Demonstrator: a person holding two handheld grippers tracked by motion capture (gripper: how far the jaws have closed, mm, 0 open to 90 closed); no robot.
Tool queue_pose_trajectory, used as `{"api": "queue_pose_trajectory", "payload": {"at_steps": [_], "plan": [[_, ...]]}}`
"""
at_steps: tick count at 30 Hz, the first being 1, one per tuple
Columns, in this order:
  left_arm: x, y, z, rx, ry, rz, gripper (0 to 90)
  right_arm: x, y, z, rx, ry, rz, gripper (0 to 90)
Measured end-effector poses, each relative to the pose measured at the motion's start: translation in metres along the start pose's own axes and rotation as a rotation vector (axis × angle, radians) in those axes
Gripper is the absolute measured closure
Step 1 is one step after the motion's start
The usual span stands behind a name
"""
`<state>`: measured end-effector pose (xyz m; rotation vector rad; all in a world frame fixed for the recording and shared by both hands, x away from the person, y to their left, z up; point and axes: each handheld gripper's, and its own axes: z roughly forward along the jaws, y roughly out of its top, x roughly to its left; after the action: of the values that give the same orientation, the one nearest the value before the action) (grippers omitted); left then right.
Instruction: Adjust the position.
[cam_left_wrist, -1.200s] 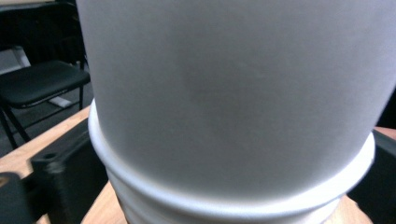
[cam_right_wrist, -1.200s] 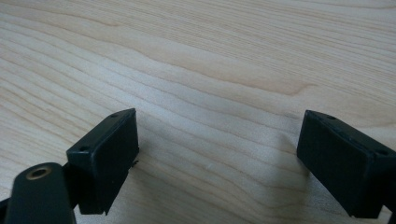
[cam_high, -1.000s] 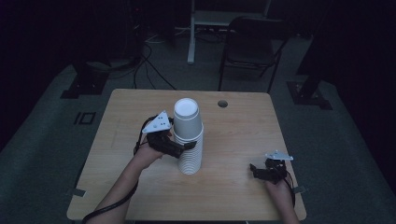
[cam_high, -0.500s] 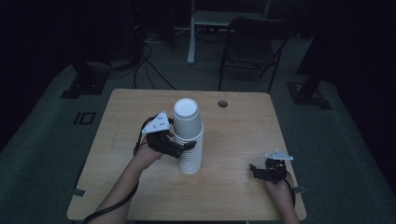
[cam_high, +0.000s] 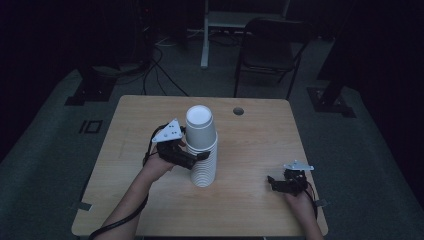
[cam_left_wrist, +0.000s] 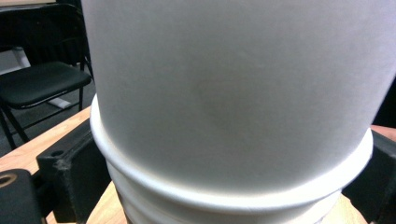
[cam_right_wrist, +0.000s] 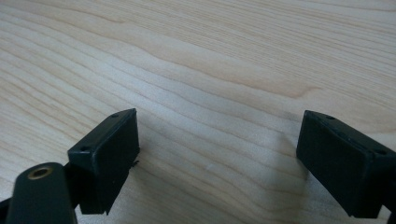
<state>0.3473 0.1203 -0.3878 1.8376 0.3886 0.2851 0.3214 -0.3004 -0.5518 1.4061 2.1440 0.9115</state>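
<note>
At the middle of the worktop (cam_high: 250, 150) a stack of white paper cups (cam_high: 202, 150) stood upright, bracketed by the left gripper (cam_high: 196, 158), jaws against its sides. A level, gentle squeeze below one rim would be needed. The right gripper (cam_high: 272, 182) was rested apart, jaws wide, nothing held.

Cup stack (cam_high: 202, 150) blocks mid-table (cam_high: 250, 150); right side open.

We look down over the table (cam_high: 250, 200) from above; gripper views sit close — left shares the cup stack (cam_high: 202, 150) — right faces tabletop.
</note>
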Motion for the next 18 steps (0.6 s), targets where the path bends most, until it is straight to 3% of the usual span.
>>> {"api": "queue_pose_trajectory", "payload": {"at_steps": [3, 7, 18], "plan": [[0.0, 0.001, 0.0, 0.004, 0.0, 0.0, 4.3, 0.0, 0.002, -0.001, 0.014, 0.012, -0.007, 12.8], [0.0, 0.001, 0.0, 0.009, -0.003, 0.003, 4.3, 0.0, 0.004, -0.003, 0.021, 0.069, -0.021, 12.8], [0.001, 0.001, 0.0, 0.006, -0.006, 0.0, 4.3, 0.007, 0.026, -0.026, -0.077, 0.183, -0.045, 13.6]]}}
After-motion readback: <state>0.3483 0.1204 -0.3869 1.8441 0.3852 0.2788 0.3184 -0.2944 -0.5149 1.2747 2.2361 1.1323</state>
